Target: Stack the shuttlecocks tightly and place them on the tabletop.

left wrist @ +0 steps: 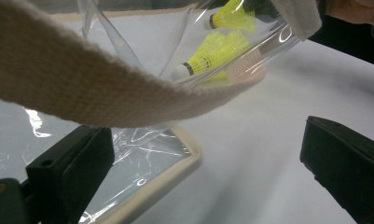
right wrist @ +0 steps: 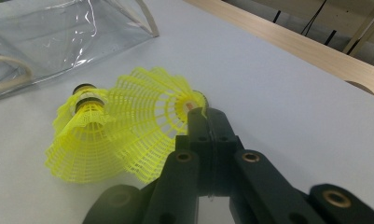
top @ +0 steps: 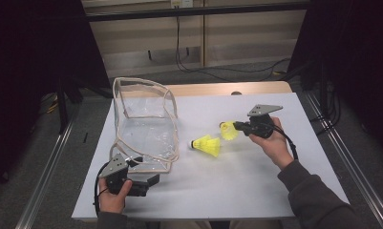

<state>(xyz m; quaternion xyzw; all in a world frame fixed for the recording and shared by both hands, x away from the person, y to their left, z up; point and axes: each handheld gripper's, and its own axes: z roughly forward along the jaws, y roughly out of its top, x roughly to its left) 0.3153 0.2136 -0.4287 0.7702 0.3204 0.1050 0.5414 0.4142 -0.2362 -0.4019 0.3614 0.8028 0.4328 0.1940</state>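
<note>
High view, held shuttlecock [top: 228, 130]: yellow, lifted just off the white table [top: 275, 181], skirt rim pinched at the tip of the right gripper [top: 238, 126].
Right gripper: clenched on that skirt rim, jaws meeting, pointing left toward the bag.
Second shuttlecock [top: 207, 145]: lying on the table just below-left of the held one, apart from the jaws.
Clear bag [top: 143, 126]: standing left of both shuttlecocks, beige-trimmed.
Left gripper [top: 150, 183]: released, jaws wide, at the bag's near corner, strap [left wrist: 82, 84] overhead.
</note>
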